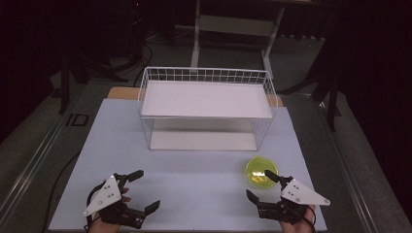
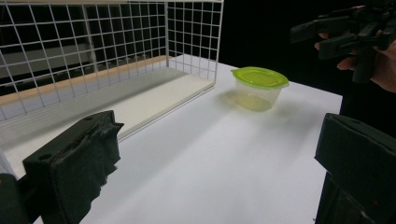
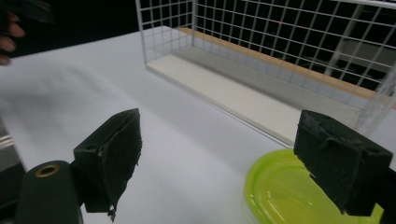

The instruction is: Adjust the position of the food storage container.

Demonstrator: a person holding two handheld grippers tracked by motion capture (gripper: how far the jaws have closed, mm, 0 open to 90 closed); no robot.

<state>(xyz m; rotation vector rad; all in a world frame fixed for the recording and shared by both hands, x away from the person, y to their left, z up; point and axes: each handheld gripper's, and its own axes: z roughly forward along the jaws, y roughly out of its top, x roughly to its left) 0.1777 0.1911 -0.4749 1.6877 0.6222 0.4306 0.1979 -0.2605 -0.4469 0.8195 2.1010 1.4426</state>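
Near the front edge of the white table, toward its left corner, the left gripper hovers in the person's left hand, its two black jaws spread wide apart with nothing between them; a grey three-cornered plate sits on top of it. Toward the front right corner the right gripper is held the same way, jaws standing well apart and empty, one jaw tip reaching over the near rim of a small clear container with a lime-green lid. In the right gripper view that lid lies just under the right-hand jaw, and whether the jaw touches it cannot be told. In the left gripper view the container stands upright on the table, near the open front corner of the rack, with the other gripper raised beyond it. Farther back, at the middle of the table toward its far edge, stands a white wire rack with a lower shelf board and an upper one, both bare. Beyond the table's far edge lies a dark floor with the white legs of a stand.
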